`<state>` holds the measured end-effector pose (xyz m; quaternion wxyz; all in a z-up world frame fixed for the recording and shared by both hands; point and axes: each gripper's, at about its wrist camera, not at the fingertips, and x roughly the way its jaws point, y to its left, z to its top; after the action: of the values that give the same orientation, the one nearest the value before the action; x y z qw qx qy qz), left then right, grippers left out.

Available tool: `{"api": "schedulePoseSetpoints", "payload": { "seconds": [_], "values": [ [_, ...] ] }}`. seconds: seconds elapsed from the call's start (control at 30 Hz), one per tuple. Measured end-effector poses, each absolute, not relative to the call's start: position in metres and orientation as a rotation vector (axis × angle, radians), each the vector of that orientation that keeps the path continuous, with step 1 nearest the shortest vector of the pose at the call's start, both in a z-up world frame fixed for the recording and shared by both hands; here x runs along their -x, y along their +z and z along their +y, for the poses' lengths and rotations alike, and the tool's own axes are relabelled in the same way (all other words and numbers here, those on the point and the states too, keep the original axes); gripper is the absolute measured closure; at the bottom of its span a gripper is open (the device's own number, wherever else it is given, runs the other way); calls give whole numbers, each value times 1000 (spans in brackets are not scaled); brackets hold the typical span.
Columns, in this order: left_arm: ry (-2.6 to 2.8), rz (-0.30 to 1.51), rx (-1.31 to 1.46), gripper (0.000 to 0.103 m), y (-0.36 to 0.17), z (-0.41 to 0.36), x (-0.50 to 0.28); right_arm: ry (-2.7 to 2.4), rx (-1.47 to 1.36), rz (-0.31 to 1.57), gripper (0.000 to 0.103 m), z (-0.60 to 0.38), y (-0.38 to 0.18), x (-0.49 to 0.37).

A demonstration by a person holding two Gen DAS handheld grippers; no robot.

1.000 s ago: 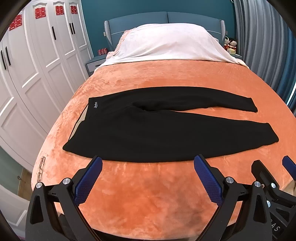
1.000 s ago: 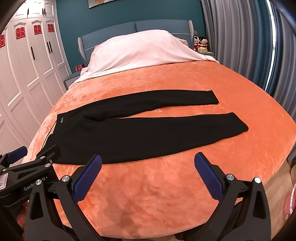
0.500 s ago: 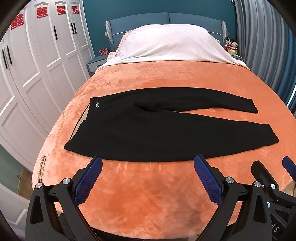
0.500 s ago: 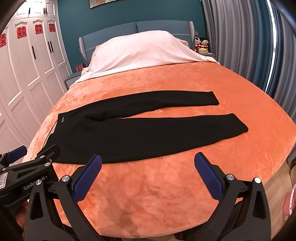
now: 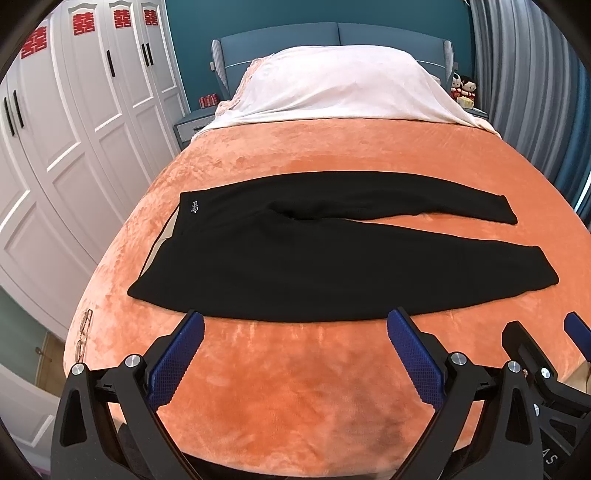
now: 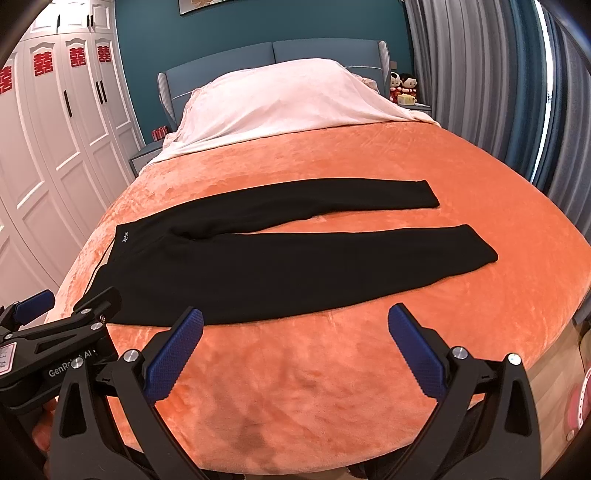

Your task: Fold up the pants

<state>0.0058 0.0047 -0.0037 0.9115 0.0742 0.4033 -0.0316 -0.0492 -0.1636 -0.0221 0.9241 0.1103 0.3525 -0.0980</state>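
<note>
Black pants lie flat on the orange bedspread, waistband at the left, both legs spread apart toward the right; they also show in the right wrist view. My left gripper is open and empty, hovering just short of the pants' near edge. My right gripper is open and empty, also just short of the near edge. In the right wrist view the left gripper appears at the lower left. In the left wrist view the right gripper appears at the lower right.
White pillows and a blue headboard are at the far end. White wardrobes stand along the left, grey curtains along the right. Glasses lie at the bed's left edge.
Both views have shifted very slightly; the pants lie as before and both grippers stay open.
</note>
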Motion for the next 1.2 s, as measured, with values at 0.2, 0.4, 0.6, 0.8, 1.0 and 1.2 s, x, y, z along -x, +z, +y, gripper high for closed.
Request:
{"api": "schedulePoseSetpoints", "payload": {
  "seconds": [0.2, 0.4, 0.6, 0.8, 1.0, 1.2],
  "values": [
    [-62, 841, -154, 6, -6, 6, -8, -199, -229, 733, 5, -162, -26, 47],
    [-63, 857, -163, 6, -14, 3, -15, -185, -239, 751, 5, -169, -32, 40],
    [-45, 867, -177, 6, -31, 6, -39, -196, -281, 782, 5, -211, -56, 16],
    [-8, 908, -150, 6, -53, 12, -89, -261, -330, 830, 5, -314, -94, -61],
    [7, 944, -98, 6, -77, 29, -157, -389, -353, 881, 6, -440, -125, -181],
    [120, 988, 90, 6, -93, 113, -279, -491, -394, 906, 10, -523, -155, -270]
  ]
}}
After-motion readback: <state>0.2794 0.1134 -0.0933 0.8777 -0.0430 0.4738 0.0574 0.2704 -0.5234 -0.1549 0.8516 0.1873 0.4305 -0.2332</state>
